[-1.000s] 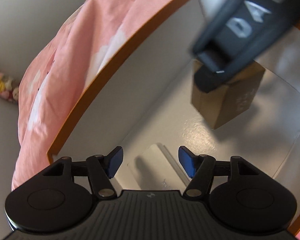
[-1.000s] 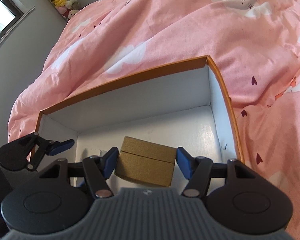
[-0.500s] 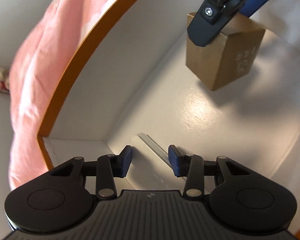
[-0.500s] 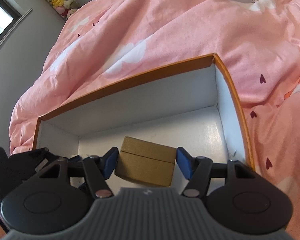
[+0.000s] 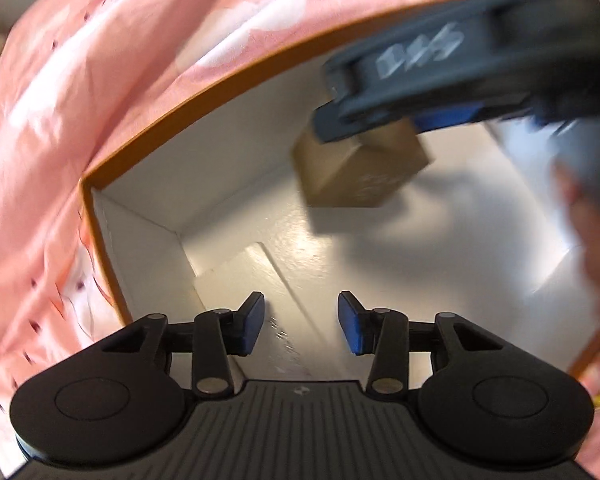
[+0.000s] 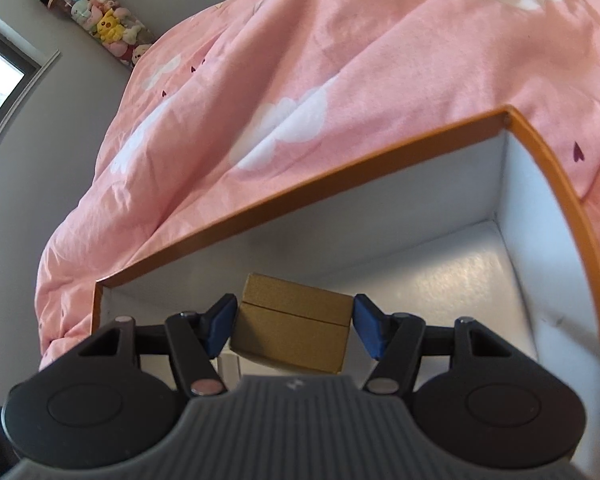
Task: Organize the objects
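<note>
An orange-rimmed box (image 6: 340,184) with white inside lies on a pink bed cover. My right gripper (image 6: 294,326) is shut on a small gold box (image 6: 292,332) and holds it just above the white floor inside the orange box. The left wrist view shows the gold box (image 5: 360,172) under the right gripper's fingers (image 5: 440,116), blurred. My left gripper (image 5: 300,324) is open and empty, low inside the orange box (image 5: 228,92) near its left corner, over a flat white item (image 5: 268,312) on the floor.
The pink cloud-print bed cover (image 6: 300,80) surrounds the box. A tube of plush toys (image 6: 96,24) leans on the grey wall at the far left. A hand (image 5: 596,208) shows blurred at the right edge.
My left gripper opened wider and swung so the box's left corner shows. My right gripper lowered the gold box deeper into the orange box and still grips it.
</note>
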Demonstrator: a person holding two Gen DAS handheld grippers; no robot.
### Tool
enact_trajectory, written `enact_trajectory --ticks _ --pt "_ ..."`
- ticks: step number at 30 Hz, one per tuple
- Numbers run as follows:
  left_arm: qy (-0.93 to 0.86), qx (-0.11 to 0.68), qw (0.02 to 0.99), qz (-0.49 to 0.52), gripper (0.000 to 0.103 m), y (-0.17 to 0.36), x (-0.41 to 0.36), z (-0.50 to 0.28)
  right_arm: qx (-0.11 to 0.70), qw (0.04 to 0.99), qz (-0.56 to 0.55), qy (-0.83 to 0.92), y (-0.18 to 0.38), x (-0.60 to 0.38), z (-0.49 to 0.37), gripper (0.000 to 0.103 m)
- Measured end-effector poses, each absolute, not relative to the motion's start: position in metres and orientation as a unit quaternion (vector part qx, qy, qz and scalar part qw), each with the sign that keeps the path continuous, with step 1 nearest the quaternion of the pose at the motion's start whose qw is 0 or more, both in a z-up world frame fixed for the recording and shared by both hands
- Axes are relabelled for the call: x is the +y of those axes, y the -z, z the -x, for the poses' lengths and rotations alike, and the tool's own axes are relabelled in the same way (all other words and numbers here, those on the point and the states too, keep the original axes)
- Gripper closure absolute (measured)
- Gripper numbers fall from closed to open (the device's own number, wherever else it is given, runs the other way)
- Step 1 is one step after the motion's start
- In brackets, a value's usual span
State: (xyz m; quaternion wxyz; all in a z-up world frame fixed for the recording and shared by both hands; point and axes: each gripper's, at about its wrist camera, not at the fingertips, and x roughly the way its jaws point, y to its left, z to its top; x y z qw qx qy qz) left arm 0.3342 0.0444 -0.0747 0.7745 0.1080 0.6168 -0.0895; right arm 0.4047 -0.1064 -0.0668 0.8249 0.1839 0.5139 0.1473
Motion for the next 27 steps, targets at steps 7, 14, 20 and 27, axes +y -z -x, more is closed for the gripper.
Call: enact_trajectory --ticks 7,14,20,27 --pt "0.092 0.625 0.771 -0.079 0.052 0.073 0.05 -0.341 0.5 0.84 -0.139 -0.158 0.069 -0.069 -0.408 0.038" --pt "0.087 0.626 0.772 -0.059 0.054 0.083 0.058 -0.335 0.502 0.836 -0.125 -0.183 0.076 -0.048 -0.413 0.037" --pt "0.085 0.619 0.78 -0.046 0.055 0.085 0.059 -0.337 0.509 0.826 -0.135 -0.2 0.071 -0.058 -0.414 0.033" --pt "0.088 0.603 0.792 -0.032 0.056 0.089 0.059 -0.339 0.531 0.794 -0.198 -0.22 0.089 -0.084 -0.414 0.086"
